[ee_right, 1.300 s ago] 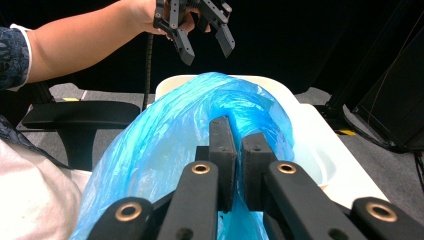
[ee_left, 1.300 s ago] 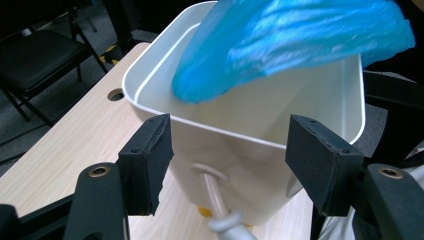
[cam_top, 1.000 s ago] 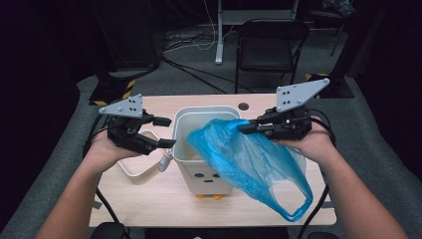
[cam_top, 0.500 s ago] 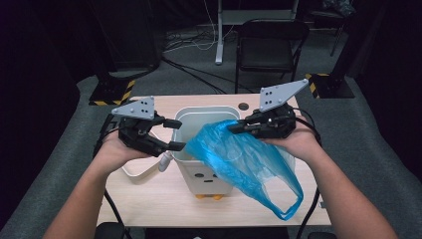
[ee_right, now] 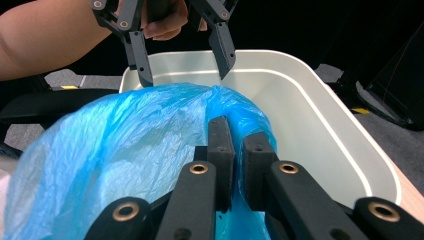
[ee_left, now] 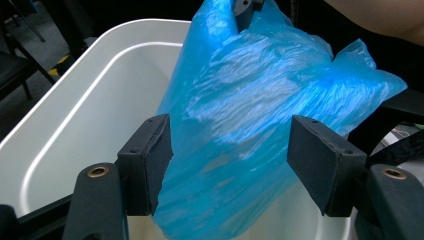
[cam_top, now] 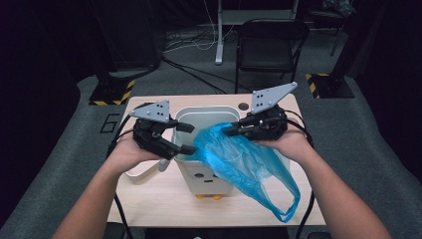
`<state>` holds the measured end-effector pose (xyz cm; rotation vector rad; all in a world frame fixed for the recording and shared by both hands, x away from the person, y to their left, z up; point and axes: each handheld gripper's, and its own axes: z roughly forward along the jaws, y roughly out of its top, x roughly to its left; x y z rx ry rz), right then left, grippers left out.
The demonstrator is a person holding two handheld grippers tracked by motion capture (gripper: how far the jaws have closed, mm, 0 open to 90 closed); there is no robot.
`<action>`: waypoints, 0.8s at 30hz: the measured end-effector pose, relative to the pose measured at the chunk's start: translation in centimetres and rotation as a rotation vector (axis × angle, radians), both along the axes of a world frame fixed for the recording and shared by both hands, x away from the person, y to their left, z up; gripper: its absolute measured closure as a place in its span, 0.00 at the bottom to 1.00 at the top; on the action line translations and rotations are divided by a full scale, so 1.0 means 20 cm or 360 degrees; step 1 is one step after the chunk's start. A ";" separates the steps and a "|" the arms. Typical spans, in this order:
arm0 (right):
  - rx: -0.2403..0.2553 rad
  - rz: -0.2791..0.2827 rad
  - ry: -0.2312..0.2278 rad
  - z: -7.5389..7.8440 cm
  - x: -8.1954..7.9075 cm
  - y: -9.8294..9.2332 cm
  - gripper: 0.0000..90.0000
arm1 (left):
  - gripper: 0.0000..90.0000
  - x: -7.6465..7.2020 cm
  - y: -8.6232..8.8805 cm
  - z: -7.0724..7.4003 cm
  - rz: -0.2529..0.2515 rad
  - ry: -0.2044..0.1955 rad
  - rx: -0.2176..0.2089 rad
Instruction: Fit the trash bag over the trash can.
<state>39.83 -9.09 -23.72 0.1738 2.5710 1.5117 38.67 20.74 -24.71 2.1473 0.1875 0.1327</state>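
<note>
R gripper (cam_top: 230, 131) is clamped on the blue bag (cam_top: 244, 164), pinching its edge over the white bin (cam_top: 209, 112); bag drapes toward 5 o'clock across the bin's rim and table (cam_top: 164, 199). L gripper (cam_top: 185, 138), at the bag's 9 o'clock, jaws wide w/ plastic between them, pads not pressing.

Thin, crinkled, translucent blue bag (cam_top: 239, 162), draped over the right front rim of a white bin (cam_top: 209, 112), one bunched end raised above the opening, the rest trailing down past the desk edge. White bin upright at mid-desk, open-topped, a small face on its front.
</note>
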 end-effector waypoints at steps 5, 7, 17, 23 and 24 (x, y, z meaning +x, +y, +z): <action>-0.0024 0.0006 0.0018 -0.03 0.00 0.02 0.93 | 0.38 0.00 -0.03 -0.01 -0.0018 0.0004 0.0014; -0.0034 0.0012 0.0022 -0.03 0.00 0.03 0.93 | 0.38 0.01 -0.04 -0.01 -0.0021 0.0007 0.0016; -0.0053 0.0112 0.0017 -0.03 -0.06 0.11 0.92 | 0.39 0.01 -0.08 -0.02 -0.0055 -0.0006 0.0041; -0.0056 0.0156 0.0014 -0.03 -0.07 0.15 0.92 | 0.42 0.01 -0.09 -0.01 -0.0069 -0.0024 0.0035; -0.0053 0.0159 0.0015 -0.03 -0.08 0.16 0.92 | 0.45 0.01 -0.09 -0.01 -0.0079 -0.0023 0.0032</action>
